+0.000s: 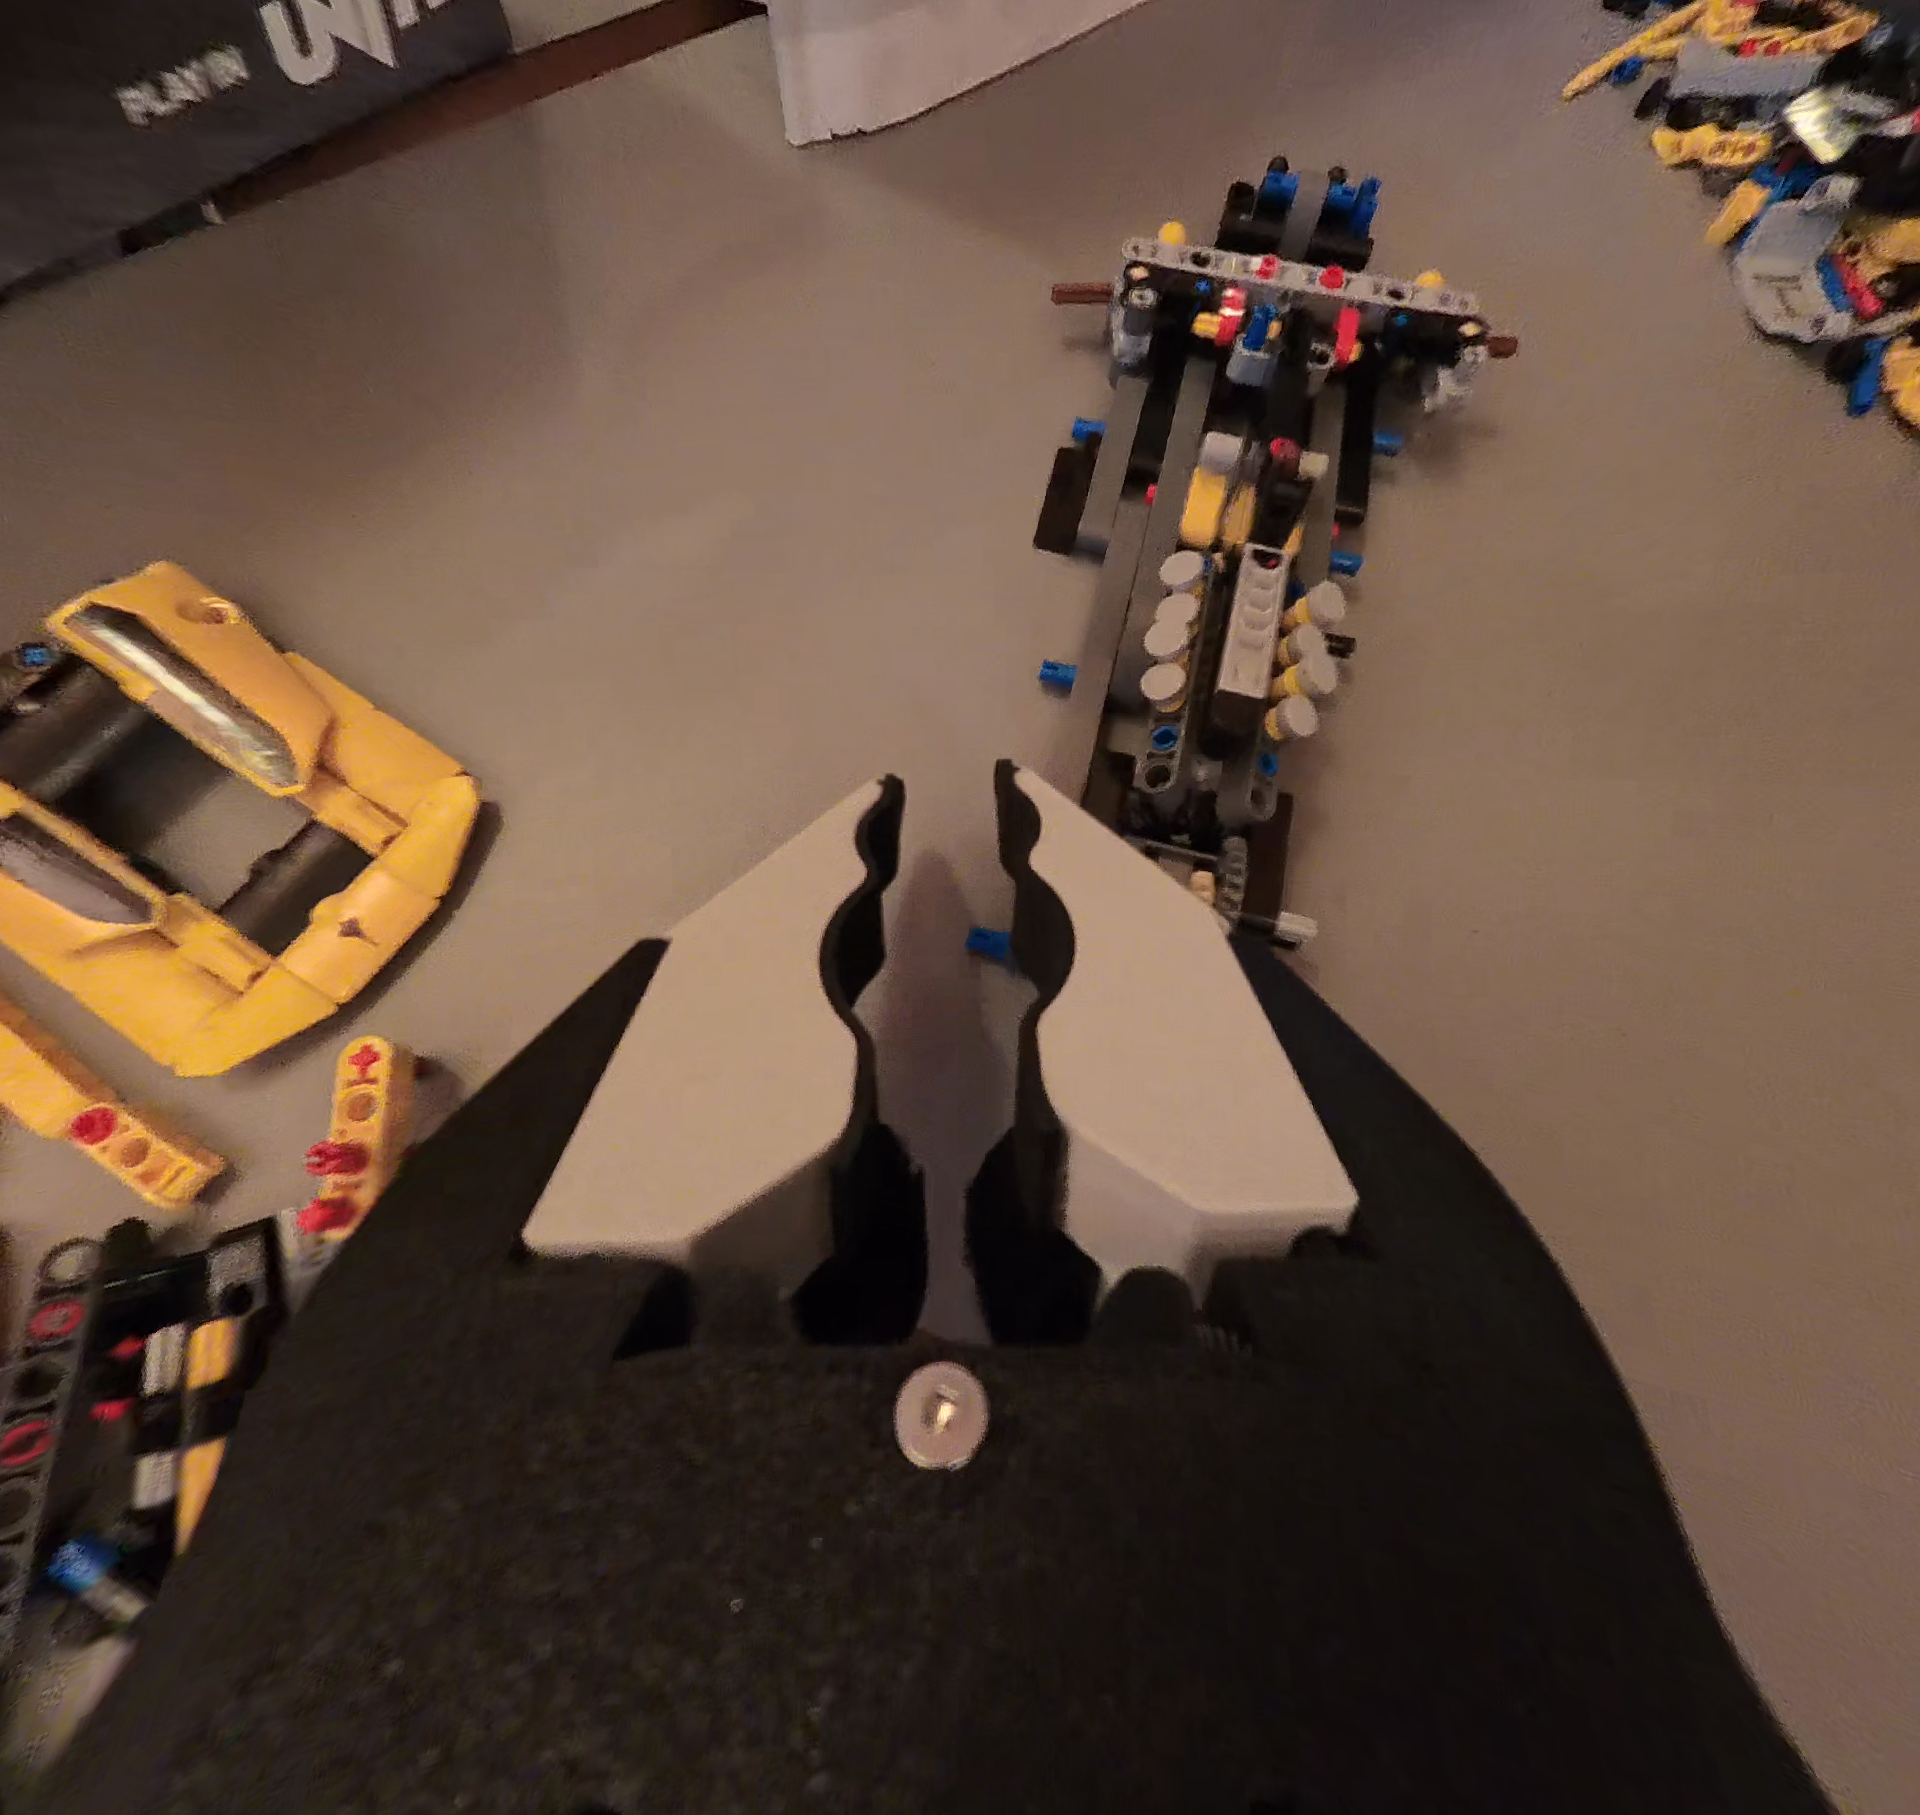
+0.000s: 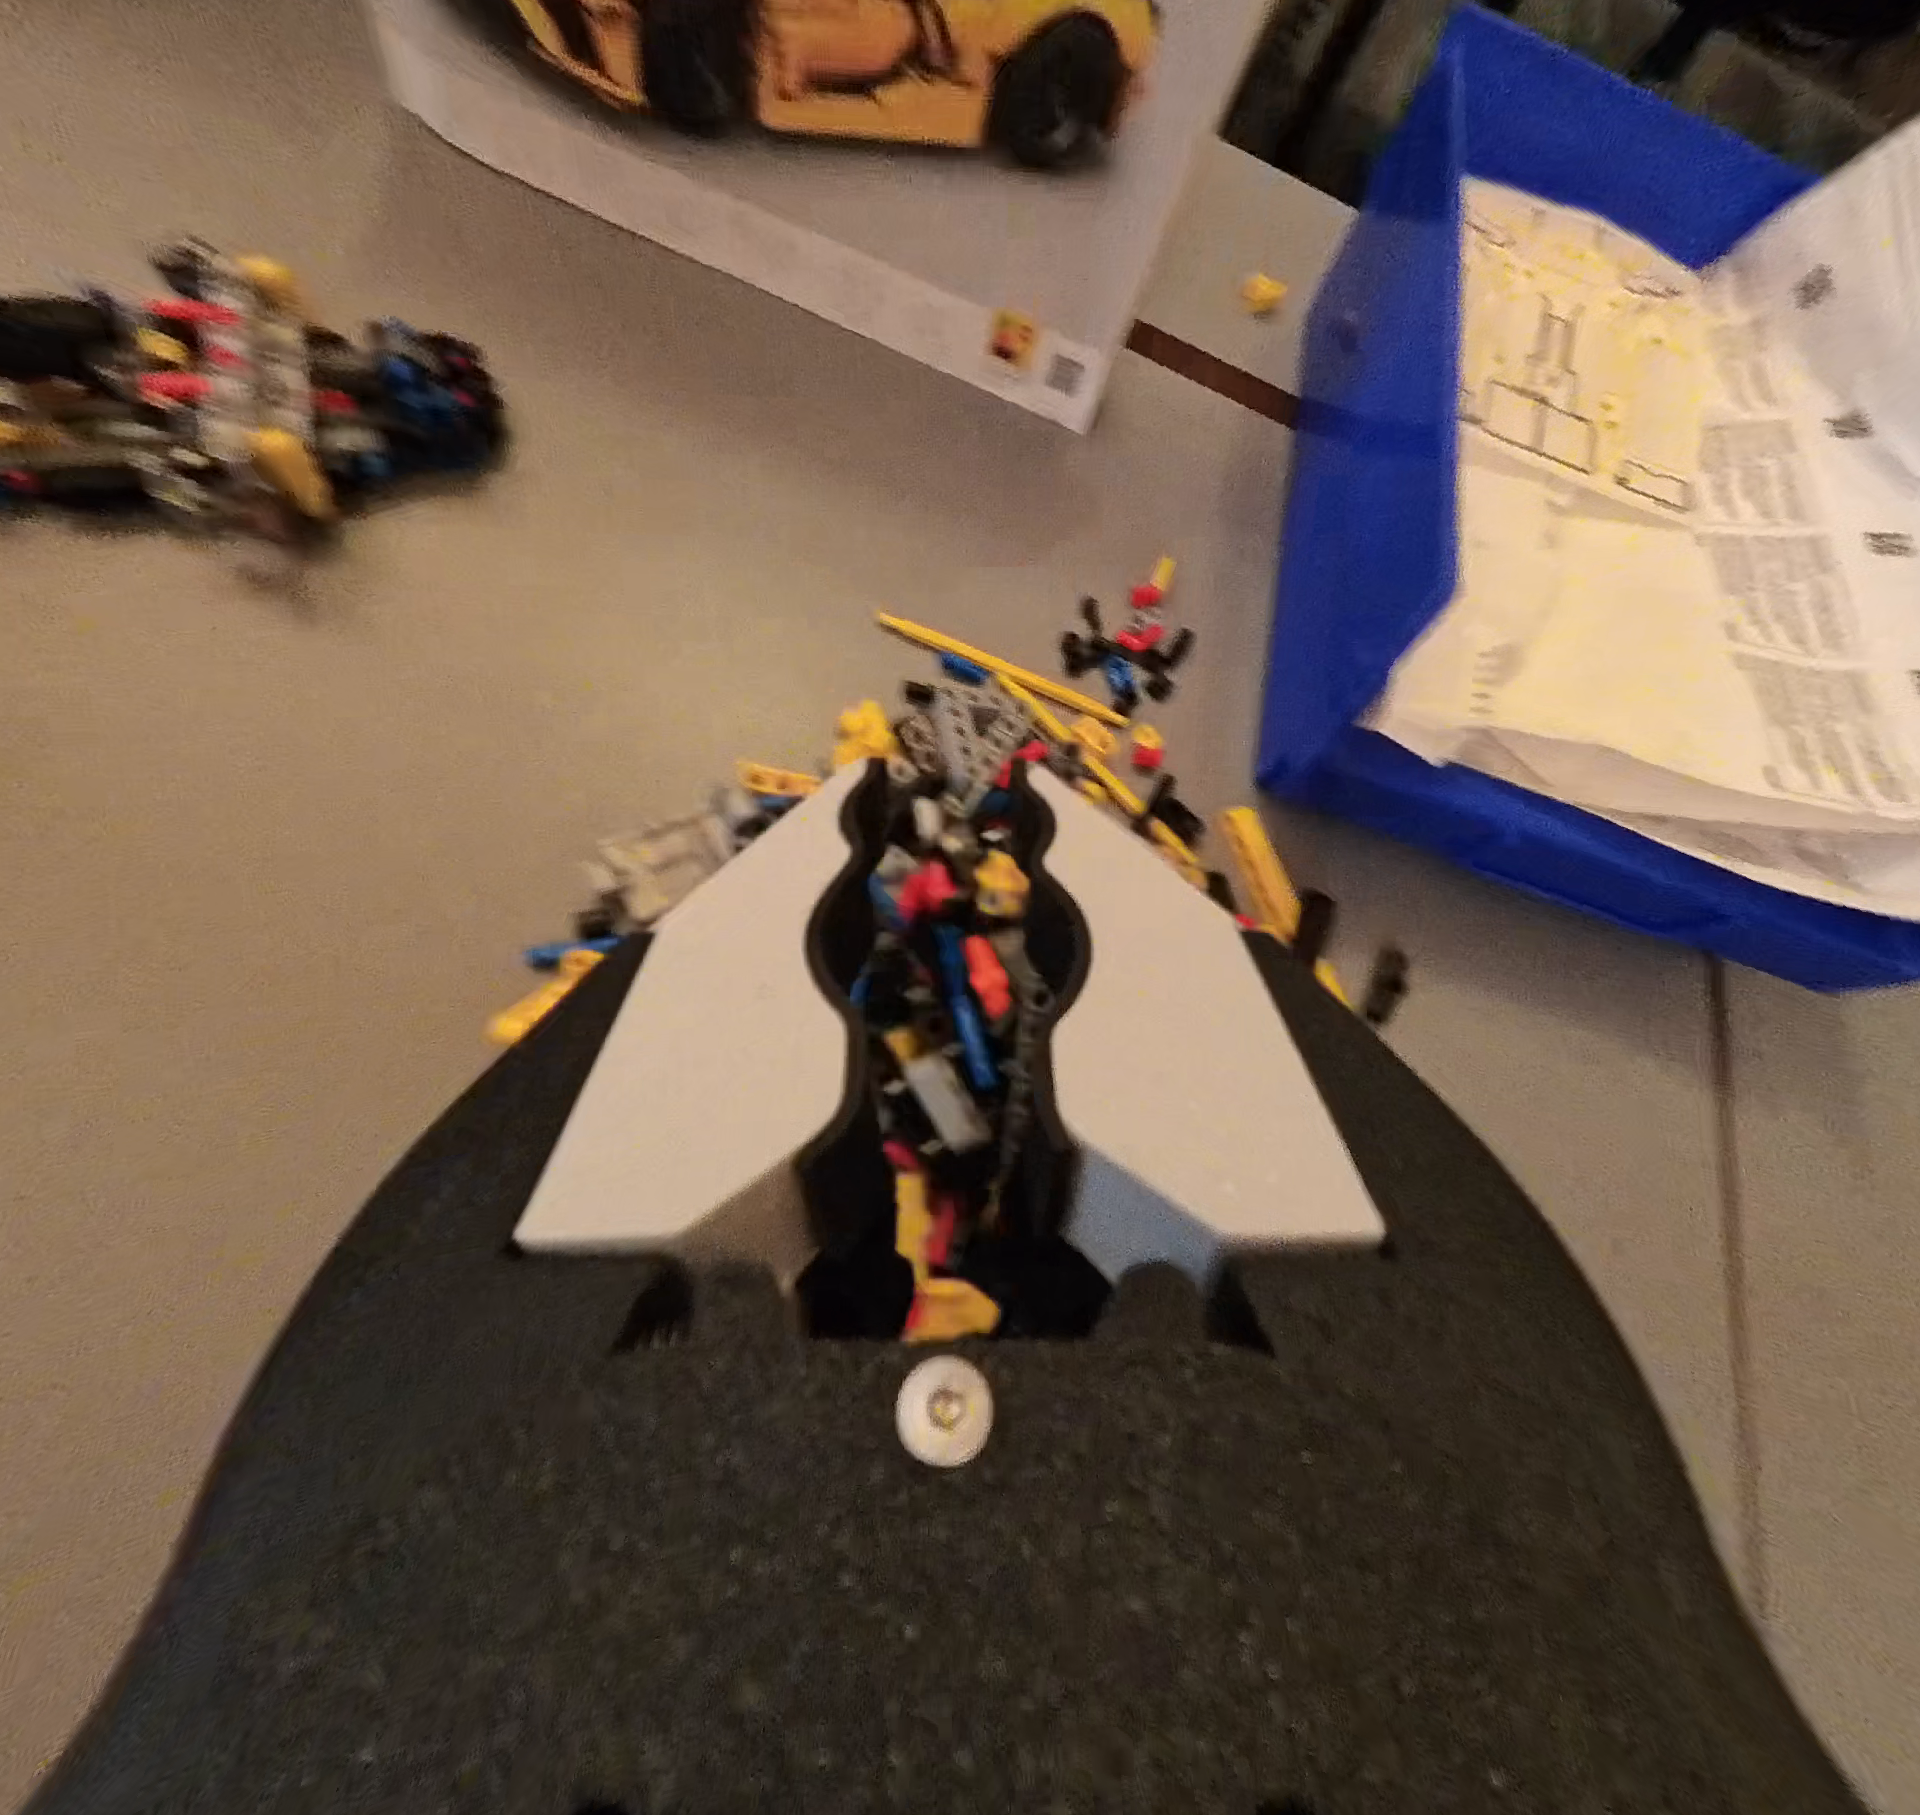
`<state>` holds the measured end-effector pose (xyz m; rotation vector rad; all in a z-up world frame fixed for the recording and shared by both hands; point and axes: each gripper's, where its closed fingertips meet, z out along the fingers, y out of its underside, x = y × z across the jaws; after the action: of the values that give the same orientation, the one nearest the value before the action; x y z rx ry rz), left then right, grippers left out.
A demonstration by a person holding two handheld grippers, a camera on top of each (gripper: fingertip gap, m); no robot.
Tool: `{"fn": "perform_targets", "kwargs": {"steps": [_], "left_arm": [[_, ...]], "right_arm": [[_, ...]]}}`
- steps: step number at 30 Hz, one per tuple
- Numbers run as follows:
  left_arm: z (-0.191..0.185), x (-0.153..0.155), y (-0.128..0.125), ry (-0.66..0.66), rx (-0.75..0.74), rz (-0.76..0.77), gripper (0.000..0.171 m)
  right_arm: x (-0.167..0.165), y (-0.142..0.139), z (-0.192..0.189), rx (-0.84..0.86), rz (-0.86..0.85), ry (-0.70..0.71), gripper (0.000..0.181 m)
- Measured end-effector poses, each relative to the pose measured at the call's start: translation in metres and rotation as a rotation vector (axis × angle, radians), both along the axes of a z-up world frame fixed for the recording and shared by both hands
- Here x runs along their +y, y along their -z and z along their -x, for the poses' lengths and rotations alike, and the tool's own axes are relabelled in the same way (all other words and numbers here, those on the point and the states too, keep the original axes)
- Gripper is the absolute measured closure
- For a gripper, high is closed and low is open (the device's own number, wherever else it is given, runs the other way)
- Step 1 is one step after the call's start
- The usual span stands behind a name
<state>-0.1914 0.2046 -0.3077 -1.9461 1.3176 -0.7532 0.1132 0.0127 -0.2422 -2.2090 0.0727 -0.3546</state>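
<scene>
In the left wrist view my left gripper (image 1: 948,778) hovers over the bare grey table (image 1: 623,415), jaws a little apart with nothing between them. A small blue pin (image 1: 987,939) lies just beside its right finger. A long brick-built car chassis (image 1: 1236,570) lies just ahead to the right. In the right wrist view, which is blurred, my right gripper (image 2: 945,778) is open directly above a pile of small loose parts (image 2: 966,934) in yellow, red, blue and black. The pile shows through the gap between the fingers.
A yellow car body shell (image 1: 208,830) and yellow beams with red pins (image 1: 358,1131) lie left of the left gripper. A parts pile (image 1: 1787,124) sits far right. A blue bin (image 2: 1371,518) holding instruction sheets stands right of the right gripper, and a box picturing a yellow car (image 2: 779,51) stands behind. My hands' fingertips stand some 35 cm from each other.
</scene>
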Motion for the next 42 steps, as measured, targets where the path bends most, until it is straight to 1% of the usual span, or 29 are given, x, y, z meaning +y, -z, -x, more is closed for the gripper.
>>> {"fn": "perform_targets", "kwargs": {"steps": [1,2,3,5,7,8,9,10,11,12,15,18,22,23,25,27,30,31,33,37,41,42], "left_arm": [[-0.001,-0.006,0.003,0.026,0.006,0.029,0.156],[-0.002,-0.011,0.007,0.05,0.02,0.052,0.158],[-0.003,-0.017,0.008,0.071,0.024,0.066,0.165],[-0.007,-0.032,0.006,0.133,0.006,0.109,0.171],[-0.012,-0.058,0.006,0.229,-0.006,0.213,0.171],[-0.016,-0.077,0.004,0.299,-0.02,0.272,0.171],[-0.019,-0.095,0.002,0.369,-0.032,0.316,0.171],[-0.021,-0.11,0.001,0.421,-0.027,0.329,0.171],[-0.022,-0.118,0.002,0.451,-0.014,0.31,0.171],[-0.023,-0.122,0.001,0.469,-0.007,0.273,0.171],[-0.023,-0.125,-0.006,0.515,-0.023,0.167,0.17],[-0.021,-0.134,0.001,0.564,0.018,0.144,0.17],[-0.04,-0.158,0.003,0.579,-0.009,0.148,0.171],[-0.042,-0.161,0.003,0.586,0.001,0.123,0.17],[-0.043,-0.158,0.001,0.594,0.017,0.014,0.169],[-0.039,-0.152,-0.004,0.611,0.011,-0.114,0.165],[-0.039,-0.157,-0.009,0.687,-0.046,-0.326,0.159],[-0.042,-0.161,-0.01,0.705,-0.065,-0.36,0.159],[-0.048,-0.165,-0.008,0.709,-0.059,-0.359,0.158],[-0.047,-0.168,0.003,0.729,-0.017,-0.27,0.157],[-0.047,-0.164,0.009,0.724,0.002,-0.286,0.157],[-0.048,-0.165,0.011,0.729,0.008,-0.288,0.158]], "right_arm": [[0.011,-0.004,0.025,0.077,-0.038,-0.08,0.155],[0.021,-0.008,0.057,0.164,-0.073,-0.181,0.154],[0.03,-0.009,0.089,0.244,-0.09,-0.275,0.154],[0.041,0.002,0.156,0.385,-0.057,-0.471,0.148],[0.046,0.017,0.209,0.505,-0.015,-0.603,0.147],[0.048,0.024,0.23,0.557,-0.005,-0.658,0.148],[0.048,0.032,0.243,0.601,0.011,-0.68,0.15],[0.046,0.041,0.253,0.633,0.054,-0.7,0.15],[0.041,0.049,0.26,0.63,0.116,-0.737,0.148],[0.037,0.054,0.261,0.6,0.15,-0.758,0.148],[0.034,0.058,0.247,0.488,0.129,-0.714,0.15],[0.031,0.061,0.248,0.477,0.118,-0.697,0.151],[0.03,0.067,0.244,0.432,0.124,-0.676,0.152],[0.029,0.068,0.24,0.404,0.127,-0.67,0.152],[0.024,0.068,0.23,0.314,0.14,-0.677,0.152],[0.016,0.061,0.231,0.245,0.129,-0.761,0.153],[0.007,0.048,0.243,0.191,0.083,-0.92,0.158],[0.006,0.047,0.246,0.159,0.088,-0.97,0.16],[0.013,0.049,0.247,0.074,0.108,-1.053,0.163],[0.024,0.057,0.256,0.057,0.155,-1.178,0.165],[0.031,0.069,0.26,0.022,0.176,-1.227,0.165],[0.032,0.071,0.26,0.01,0.175,-1.231,0.168]]}}
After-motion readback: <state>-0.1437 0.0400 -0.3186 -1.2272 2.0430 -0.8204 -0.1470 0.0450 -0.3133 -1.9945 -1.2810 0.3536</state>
